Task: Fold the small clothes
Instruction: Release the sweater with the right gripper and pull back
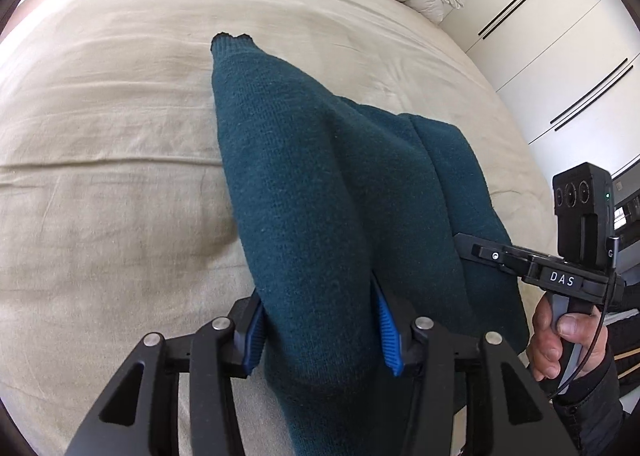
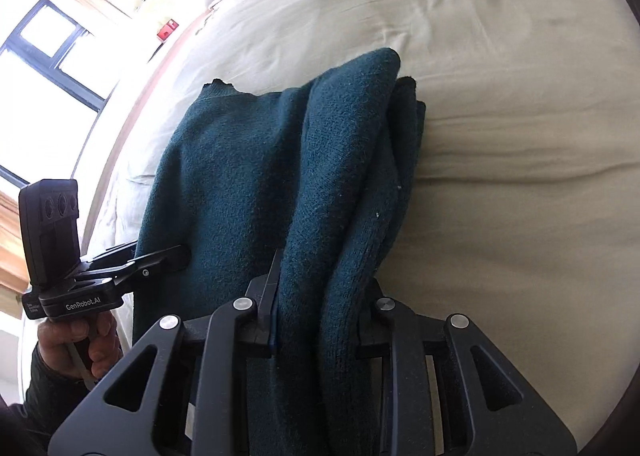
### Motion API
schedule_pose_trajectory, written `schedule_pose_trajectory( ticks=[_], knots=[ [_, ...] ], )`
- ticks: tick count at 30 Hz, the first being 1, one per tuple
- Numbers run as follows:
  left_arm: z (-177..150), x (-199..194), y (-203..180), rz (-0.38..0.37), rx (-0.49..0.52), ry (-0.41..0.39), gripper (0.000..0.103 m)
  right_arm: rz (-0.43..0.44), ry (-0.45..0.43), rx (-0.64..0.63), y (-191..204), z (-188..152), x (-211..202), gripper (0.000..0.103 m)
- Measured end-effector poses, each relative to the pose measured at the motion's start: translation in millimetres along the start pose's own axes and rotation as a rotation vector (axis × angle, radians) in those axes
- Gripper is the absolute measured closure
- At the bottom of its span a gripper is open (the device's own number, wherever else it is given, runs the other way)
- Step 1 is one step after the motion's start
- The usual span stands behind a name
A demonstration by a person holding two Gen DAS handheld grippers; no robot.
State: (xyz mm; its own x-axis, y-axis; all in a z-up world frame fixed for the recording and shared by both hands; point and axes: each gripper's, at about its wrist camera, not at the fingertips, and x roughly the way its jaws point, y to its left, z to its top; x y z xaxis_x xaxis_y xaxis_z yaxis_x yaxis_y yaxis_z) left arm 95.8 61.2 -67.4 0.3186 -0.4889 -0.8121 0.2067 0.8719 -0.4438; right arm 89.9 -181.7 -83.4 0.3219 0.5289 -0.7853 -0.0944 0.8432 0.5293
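- Both my grippers are clamped on the same teal knit sweater [image 1: 320, 184], which lies on the beige bed cover [image 1: 100, 136] and runs from the bottom of each frame up toward the middle.
- My left gripper [image 1: 320, 332] has its blue pads [image 1: 386, 330] squeezed on a thick bunch of the knit at the bottom centre of the left view. Jaws aren't fully together, the wad fills the gap.
- My right gripper [image 2: 316, 308] is doing the same at the bottom centre of its view, pinching a stack of several folded layers.
- Long axis of the garment points straight away from both sets of jaws. The far end, with a ragged ribbed edge [image 1: 232, 41], sits just above the middle of the left view, resting on the bed.
- The two grippers are side by side on the near edge, neither clearly closer to that far end. In the left view the right one [image 1: 480, 252] pokes in from the right edge.
- My guess is the next move carries this near edge forward along that axis, so both hands need to travel together or the fold skews.
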Motion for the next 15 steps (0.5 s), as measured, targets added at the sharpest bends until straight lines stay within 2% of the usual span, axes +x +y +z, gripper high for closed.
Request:
schedule_pose_trajectory(
  ticks=[1, 2, 4, 6, 8, 11, 13, 15],
  knots=[
    [-1, 1, 3, -0.011, -0.017, -0.002, 0.046, 0.039, -0.005, 0.033, -9, -2, 1, 0.075],
    [-2, 2, 6, -0.022, -0.028, -0.002, 0.044, 0.072, -0.011, 0.065, -17, -1, 3, 0.068],
    [-6, 3, 14, -0.038, -0.047, -0.008, 0.039, 0.083, -0.022, 0.091, -25, -5, 1, 0.058],
    [-11, -2, 17, -0.044, -0.067, -0.018, 0.039, 0.095, -0.025, 0.109, -32, -9, -7, 0.057],
    [-15, -15, 9, -0.007, -0.051, -0.052, 0.04, 0.062, -0.047, 0.116, -33, -12, -18, 0.057],
    [-23, -45, 0, 0.07, -0.032, -0.148, 0.041, -0.021, -0.119, 0.103, -30, -11, -42, 0.057],
    [-29, -64, -5, 0.069, -0.024, -0.21, 0.041, -0.059, -0.165, 0.085, -25, -3, -54, 0.056],
    [-34, -74, -16, 0.054, 0.009, -0.245, 0.041, -0.003, -0.204, 0.066, -16, -7, -71, 0.055]
  ],
)
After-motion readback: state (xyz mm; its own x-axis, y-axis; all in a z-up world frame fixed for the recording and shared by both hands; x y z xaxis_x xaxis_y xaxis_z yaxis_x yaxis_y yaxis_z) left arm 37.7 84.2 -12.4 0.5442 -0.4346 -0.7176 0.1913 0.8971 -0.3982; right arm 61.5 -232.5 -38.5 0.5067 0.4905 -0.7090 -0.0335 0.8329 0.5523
